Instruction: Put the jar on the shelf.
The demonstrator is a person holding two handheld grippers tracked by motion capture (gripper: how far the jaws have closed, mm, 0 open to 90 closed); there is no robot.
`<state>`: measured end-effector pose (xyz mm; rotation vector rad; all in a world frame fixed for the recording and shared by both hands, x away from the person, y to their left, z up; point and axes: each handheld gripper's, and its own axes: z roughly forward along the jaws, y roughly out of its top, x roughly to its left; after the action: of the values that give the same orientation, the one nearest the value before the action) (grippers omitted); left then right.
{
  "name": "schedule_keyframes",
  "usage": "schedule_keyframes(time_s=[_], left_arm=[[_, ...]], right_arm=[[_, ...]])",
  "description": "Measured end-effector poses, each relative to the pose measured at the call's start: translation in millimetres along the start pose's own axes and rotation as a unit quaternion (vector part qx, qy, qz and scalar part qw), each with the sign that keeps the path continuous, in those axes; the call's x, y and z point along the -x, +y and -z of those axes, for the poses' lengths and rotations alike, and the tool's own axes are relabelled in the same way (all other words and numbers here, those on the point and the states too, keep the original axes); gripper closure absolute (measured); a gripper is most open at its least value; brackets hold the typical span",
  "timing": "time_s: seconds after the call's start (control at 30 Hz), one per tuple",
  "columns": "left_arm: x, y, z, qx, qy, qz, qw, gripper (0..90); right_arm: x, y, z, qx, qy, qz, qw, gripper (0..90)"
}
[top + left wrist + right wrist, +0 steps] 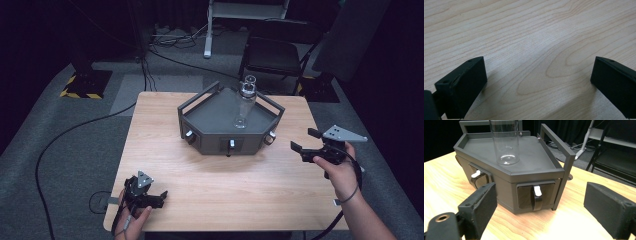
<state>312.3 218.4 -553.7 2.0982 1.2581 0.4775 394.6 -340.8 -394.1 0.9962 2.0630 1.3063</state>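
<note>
A dark grey angular console [212,125] [534,162] with rail handles stands at the table's far middle. A clear glass bottle [244,102] [505,142] stands upright on its top. Small white-tipped switches [537,191] sit in its front panels. My right gripper [305,141] [539,207] hovers open to the right of the console, its jaws pointing at the console's right front panel with nothing between them. Down at the near left corner, my left gripper [161,196] [539,82] rests open just over bare wood.
The wooden table [215,195] is bare in front of the console. Beyond it stand a black chair [272,55], a white stand [210,30] and cables on grey carpet [60,145]. A yellow-striped base [82,85] sits far left.
</note>
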Motion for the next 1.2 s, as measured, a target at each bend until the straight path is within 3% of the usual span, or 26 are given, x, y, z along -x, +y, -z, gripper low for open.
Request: schedule_keyframes(time_s=[1.2], left_arm=[[0.1, -0.3, 0.4, 0.000, 0.000, -0.001, 1.0000, 0.4]], right_arm=[[16.3, -60.9, 10.5, -0.042, -0.007, -0.028, 0.9987, 12.7]])
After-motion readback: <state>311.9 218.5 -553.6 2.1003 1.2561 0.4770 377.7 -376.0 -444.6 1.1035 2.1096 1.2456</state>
